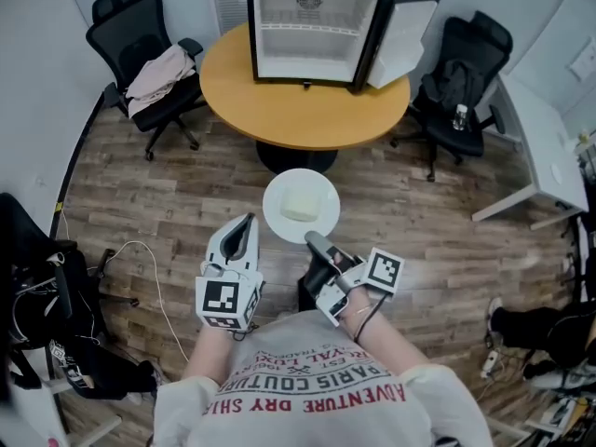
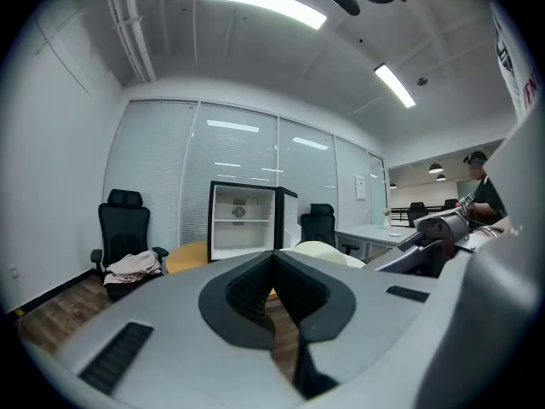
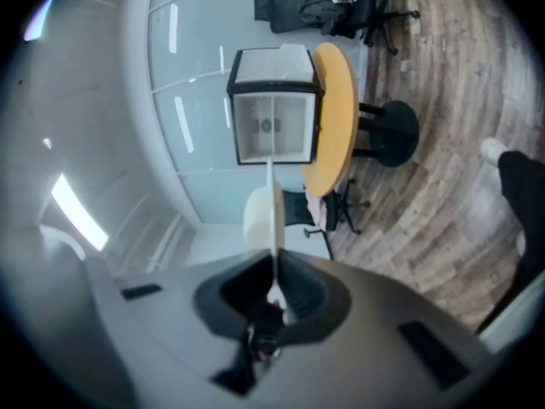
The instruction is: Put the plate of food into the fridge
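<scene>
White round plate (image 1: 276, 220) bearing a pale block of food (image 1: 300, 205) hangs over the wood-plank floor (image 1: 186, 194), short of the round wooden table (image 1: 279, 110). The right gripper (image 1: 314, 241) has its jaws clamped on the plate's near rim. The left gripper (image 1: 248, 222) sits just beside the plate, jaws together, holding nothing. On the table's far edge, the small black fridge (image 1: 312, 31) faces the plate, its door (image 1: 405, 35) swung wide to the right.
</scene>
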`<state>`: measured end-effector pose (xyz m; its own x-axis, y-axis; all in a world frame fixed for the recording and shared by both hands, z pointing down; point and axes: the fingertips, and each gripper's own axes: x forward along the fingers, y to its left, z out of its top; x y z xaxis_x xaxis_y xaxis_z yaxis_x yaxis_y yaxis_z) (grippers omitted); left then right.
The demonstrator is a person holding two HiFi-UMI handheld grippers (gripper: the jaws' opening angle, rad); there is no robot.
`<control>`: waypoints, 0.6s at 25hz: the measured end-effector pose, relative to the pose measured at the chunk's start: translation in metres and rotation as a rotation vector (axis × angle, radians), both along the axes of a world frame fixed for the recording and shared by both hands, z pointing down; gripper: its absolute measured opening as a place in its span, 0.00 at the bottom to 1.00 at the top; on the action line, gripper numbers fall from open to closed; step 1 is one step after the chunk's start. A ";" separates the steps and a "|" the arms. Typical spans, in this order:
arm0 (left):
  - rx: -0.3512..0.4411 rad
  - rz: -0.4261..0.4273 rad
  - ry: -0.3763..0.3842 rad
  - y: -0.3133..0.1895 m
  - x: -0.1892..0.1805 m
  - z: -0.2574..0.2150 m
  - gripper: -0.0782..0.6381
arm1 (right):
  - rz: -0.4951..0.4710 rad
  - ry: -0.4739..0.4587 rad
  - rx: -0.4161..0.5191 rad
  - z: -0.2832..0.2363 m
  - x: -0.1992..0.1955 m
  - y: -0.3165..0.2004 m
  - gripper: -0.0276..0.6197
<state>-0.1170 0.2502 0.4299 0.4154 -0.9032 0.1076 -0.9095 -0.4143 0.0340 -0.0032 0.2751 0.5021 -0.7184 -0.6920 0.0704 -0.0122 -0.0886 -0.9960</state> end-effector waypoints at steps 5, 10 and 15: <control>-0.004 -0.025 -0.023 -0.056 0.014 0.005 0.14 | -0.038 0.002 -0.007 0.005 0.013 -0.063 0.10; -0.003 -0.063 -0.023 -0.129 0.035 0.006 0.14 | -0.067 0.000 0.007 -0.002 0.036 -0.142 0.10; 0.000 -0.100 -0.011 -0.212 0.068 0.003 0.14 | -0.101 0.035 0.025 -0.007 0.068 -0.228 0.10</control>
